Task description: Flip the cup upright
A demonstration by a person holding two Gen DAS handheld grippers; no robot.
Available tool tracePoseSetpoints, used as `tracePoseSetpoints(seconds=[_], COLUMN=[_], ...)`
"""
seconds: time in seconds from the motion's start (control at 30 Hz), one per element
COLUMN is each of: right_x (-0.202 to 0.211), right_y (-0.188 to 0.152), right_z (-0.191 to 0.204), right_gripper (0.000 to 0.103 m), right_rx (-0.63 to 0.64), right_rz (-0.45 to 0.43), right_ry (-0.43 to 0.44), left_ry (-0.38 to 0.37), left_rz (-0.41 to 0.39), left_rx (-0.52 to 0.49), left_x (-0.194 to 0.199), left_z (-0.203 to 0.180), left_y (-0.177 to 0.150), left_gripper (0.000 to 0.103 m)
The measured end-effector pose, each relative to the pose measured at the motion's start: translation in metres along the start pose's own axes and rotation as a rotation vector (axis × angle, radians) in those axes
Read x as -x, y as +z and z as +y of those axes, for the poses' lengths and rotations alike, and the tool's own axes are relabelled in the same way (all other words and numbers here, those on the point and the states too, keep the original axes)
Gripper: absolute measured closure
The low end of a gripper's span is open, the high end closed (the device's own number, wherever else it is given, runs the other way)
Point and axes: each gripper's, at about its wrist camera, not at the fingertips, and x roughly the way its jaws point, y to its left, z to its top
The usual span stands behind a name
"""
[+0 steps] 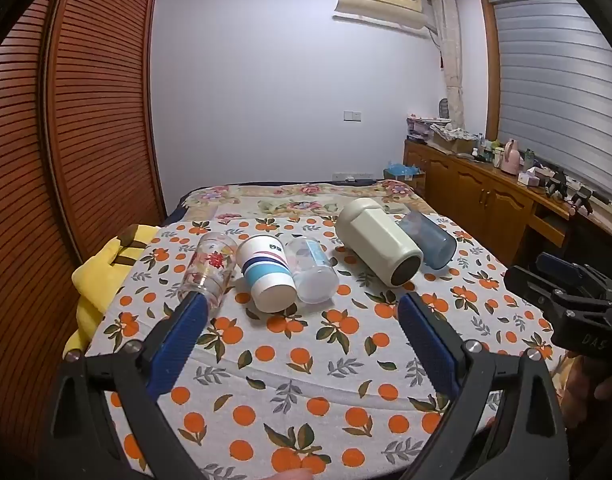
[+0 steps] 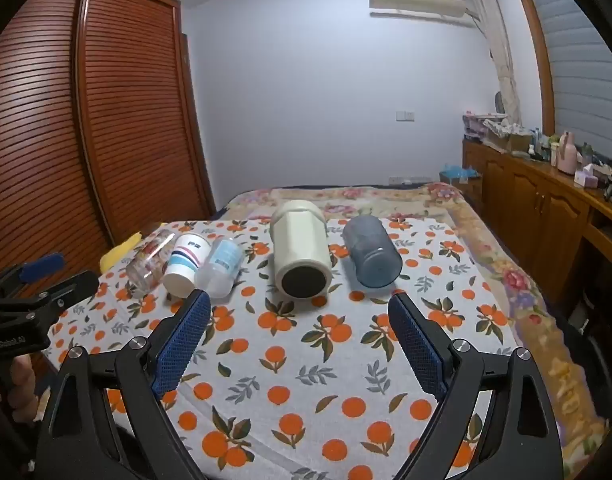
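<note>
With both our left gripper (image 1: pixel 302 304) and right gripper (image 2: pixel 298 304) spread empty, the cream cup (image 2: pixel 302 256) lying mid-bed (image 2: pixel 505 272) may roll into the blue cup (image 2: pixel 371 258) if nudged.

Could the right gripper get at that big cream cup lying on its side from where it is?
Probably yes. The right gripper has its jaws open, and the cream cup lies just ahead with only bare orange-print cloth between; the blue tumbler sits apart from it.
</note>
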Motion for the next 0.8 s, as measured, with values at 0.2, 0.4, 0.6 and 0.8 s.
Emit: tracePoseSetpoints(seconds=[0.2, 0.4, 0.6, 0.8], right_x=[0.0, -0.0003, 0.0, -0.001], right_y=[0.0, -0.0001, -0.0003, -0.002], right_z=[0.0005, 0.0009, 0.0021, 0.0044], right_gripper=[0.011, 0.011, 0.011, 0.011], right_rx=[0.006, 0.003, 0.005, 0.007], right_rz=[0.001, 0.001, -0.002, -0.008], right_ry=[-0.004, -0.002, -0.003, -0.002], left_ry=[0.0, -0.002, -0.002, -0.001], left_rz=[0.0, -0.001, -0.001, 0.0], left_rx=[0.001, 0.002, 0.002, 0.002], left_x=[-0.0001, 0.0, 0.0, -0.0001], left_z=[-0.0001, 0.0001, 0.0001, 0.0], left_y=[0.0, 0.0, 0.0, 0.0], left_gripper=[0.006, 0.006, 0.006, 0.006])
